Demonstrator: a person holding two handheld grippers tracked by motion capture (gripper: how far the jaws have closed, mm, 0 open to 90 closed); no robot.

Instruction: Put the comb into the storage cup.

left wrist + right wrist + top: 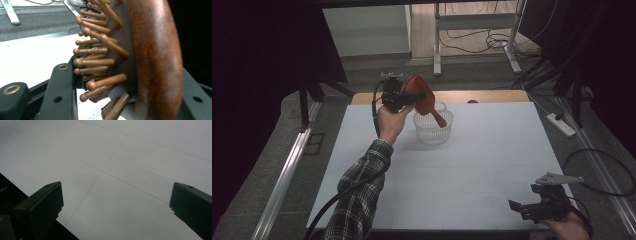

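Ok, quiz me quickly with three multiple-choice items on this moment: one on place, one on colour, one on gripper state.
1. Where is the brush's handle end?
A. flat on the table
B. over the basket
C. by the right gripper

2. What colour is the brush?
A. reddish brown
B. blue
C. white

3. How is the right gripper?
A. shut on the brush
B. shut on the basket
C. open

Answers: B, the brush slants from the left gripper with its handle over the basket. A, its back and pins look reddish brown. C, the right gripper has jaws wide apart over the table.
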